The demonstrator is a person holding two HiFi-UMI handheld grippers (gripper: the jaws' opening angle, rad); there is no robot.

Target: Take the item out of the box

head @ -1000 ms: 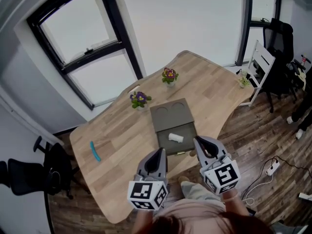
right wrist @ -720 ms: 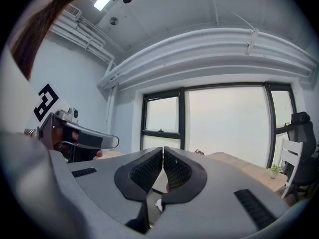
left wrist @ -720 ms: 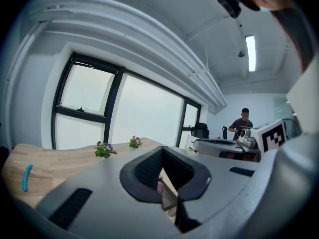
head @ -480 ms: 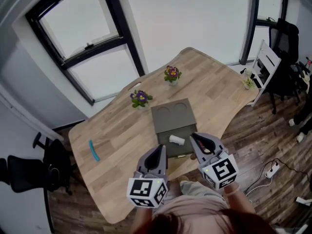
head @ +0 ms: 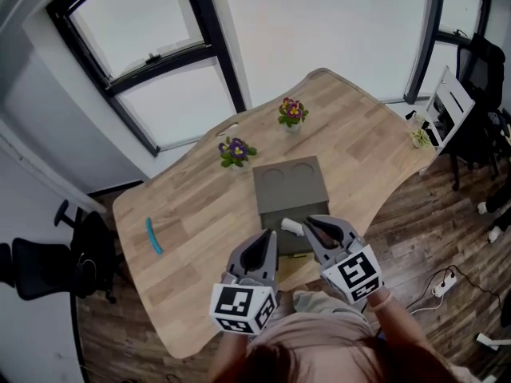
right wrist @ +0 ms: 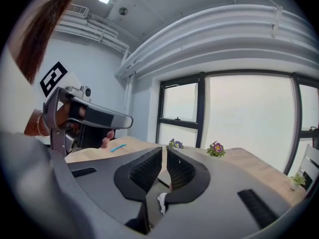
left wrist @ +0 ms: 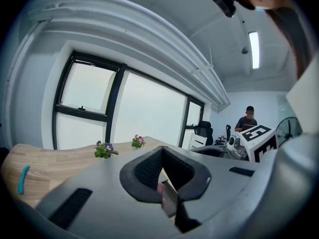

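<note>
An open grey box (head: 292, 183) sits on the wooden table (head: 192, 214) near its front edge, lid folded back. A small white item (head: 290, 226) lies in the box's near part. My right gripper (head: 308, 223) is shut, its tips just beside the white item and nothing between them. In the right gripper view the item (right wrist: 161, 202) shows below the closed jaws (right wrist: 164, 152). My left gripper (head: 267, 238) hovers left of the box's front, also shut and empty (left wrist: 162, 151).
Two small flower pots (head: 234, 151) (head: 292, 111) stand behind the box. A blue tool (head: 153, 236) lies at the table's left. A black office chair (head: 40, 270) is at the left, a white chair (head: 447, 106) at the right. Windows line the far wall.
The right gripper has moved forward and down until its tips reach the white item. The left gripper has edged forward a little.
</note>
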